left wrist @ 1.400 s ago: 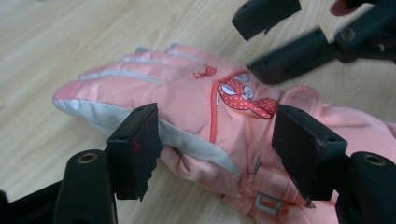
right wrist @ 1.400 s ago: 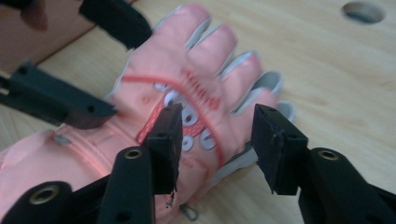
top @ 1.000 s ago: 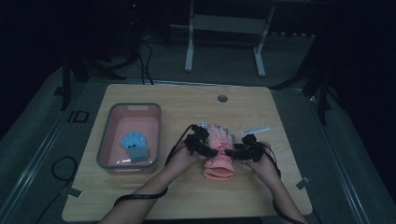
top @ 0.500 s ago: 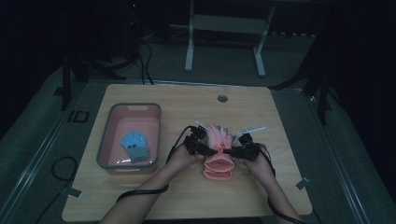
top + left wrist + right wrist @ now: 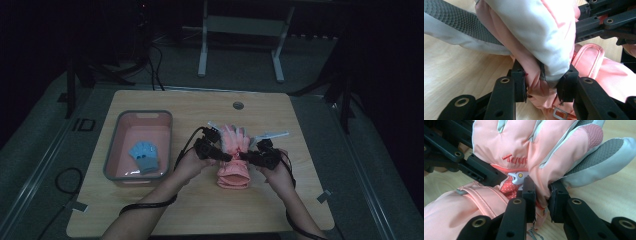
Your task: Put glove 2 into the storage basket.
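Just right of the frame's centre in the high view, the left gripper point(image 5: 223, 156) and the right gripper point(image 5: 248, 157) meet over a pink glove point(image 5: 234, 170), one at each side of it. Both pairs of jaws have just been closing, and both now pinch the glove's fabric. From the left gripper view, the left gripper point(image 5: 541, 83) has its pads pressed on a bunched fold of pink and pale cloth at the lower middle of the frame. From the right gripper view, the right gripper point(image 5: 541, 195) squeezes a fold near the glove's point(image 5: 524, 152) wrist, below the red lettering and beside a grey-palmed finger reaching to the upper right. The glove's cuff lies on the wooden table point(image 5: 300, 200) while its finger end is lifted between the tools. At the left of the high view, well apart, a grey tub point(image 5: 111, 165) holds a small blue glove point(image 5: 144, 156).
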`<state>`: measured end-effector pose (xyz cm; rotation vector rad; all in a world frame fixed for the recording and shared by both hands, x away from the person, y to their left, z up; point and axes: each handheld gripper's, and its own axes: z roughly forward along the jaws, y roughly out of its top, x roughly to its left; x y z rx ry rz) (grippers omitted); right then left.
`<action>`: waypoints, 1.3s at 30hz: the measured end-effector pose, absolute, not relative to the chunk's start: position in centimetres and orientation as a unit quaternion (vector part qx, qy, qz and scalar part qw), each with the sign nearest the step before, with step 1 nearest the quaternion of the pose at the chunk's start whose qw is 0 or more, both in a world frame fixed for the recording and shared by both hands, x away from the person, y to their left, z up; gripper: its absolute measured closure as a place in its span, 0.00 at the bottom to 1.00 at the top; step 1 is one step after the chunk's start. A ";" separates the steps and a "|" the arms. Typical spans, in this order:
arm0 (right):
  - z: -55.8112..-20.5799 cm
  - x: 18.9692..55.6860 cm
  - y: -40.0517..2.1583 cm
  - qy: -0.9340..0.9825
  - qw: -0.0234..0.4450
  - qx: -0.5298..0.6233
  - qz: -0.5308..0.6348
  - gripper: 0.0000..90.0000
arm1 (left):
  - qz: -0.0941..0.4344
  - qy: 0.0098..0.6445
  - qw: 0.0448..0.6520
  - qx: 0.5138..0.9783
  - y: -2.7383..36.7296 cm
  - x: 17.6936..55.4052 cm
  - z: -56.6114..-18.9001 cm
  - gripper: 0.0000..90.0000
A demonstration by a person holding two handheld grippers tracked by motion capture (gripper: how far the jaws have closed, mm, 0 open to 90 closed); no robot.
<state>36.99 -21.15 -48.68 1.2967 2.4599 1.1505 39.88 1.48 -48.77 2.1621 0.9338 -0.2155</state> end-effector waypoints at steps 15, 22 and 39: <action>-43.2 36.7 -17.3 0.824 0.087 0.383 0.407 0.86 | -0.047 0.361 0.387 0.847 6.0 38.9 -42.9 0.73; -41.2 37.2 -14.6 0.827 0.090 0.364 0.418 0.86 | -0.034 0.369 0.383 0.846 8.8 38.8 -40.7 0.73; -39.3 38.8 -5.9 0.834 0.074 0.328 0.438 0.86 | -0.007 0.404 0.371 0.836 17.1 38.5 -38.1 0.73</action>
